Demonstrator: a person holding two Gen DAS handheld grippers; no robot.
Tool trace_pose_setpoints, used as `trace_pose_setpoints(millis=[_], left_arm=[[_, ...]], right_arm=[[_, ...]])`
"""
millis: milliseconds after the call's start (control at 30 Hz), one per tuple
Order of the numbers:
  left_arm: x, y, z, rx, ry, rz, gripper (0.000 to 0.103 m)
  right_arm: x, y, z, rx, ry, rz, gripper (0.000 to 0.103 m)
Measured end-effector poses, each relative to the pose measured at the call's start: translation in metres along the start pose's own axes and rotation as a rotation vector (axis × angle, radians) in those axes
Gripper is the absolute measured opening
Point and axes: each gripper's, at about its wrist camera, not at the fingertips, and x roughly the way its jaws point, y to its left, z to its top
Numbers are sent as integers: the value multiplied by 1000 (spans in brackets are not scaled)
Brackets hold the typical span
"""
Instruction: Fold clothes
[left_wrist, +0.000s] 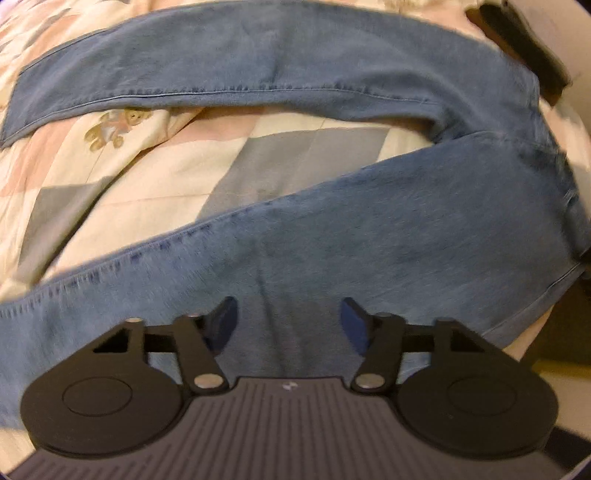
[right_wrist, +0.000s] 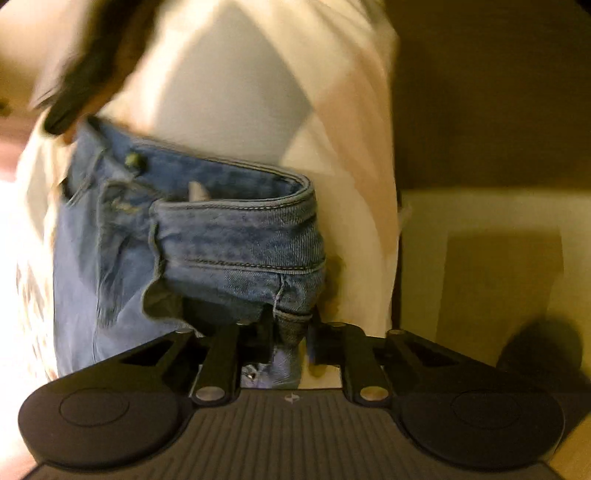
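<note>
No words, brand names or numbers can be read in either view. The only sign is a small pale emblem on the ribbed grey body of each hand-held gripper, at six o'clock in its frame: on the left hand-held gripper (left_wrist: 287, 317) and on the right hand-held gripper (right_wrist: 288, 341). Both are too small to make out.
</note>
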Motion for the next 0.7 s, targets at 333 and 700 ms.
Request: trace_pose_setpoints(millis=[333, 700], left_arm=[[-1, 87, 142, 352, -178, 120, 60], [65, 117, 300, 822, -176, 16, 59]], right_arm=[[-86, 170, 21, -688, -284, -12, 69], [120, 442, -15, -1665, 209, 231, 55]])
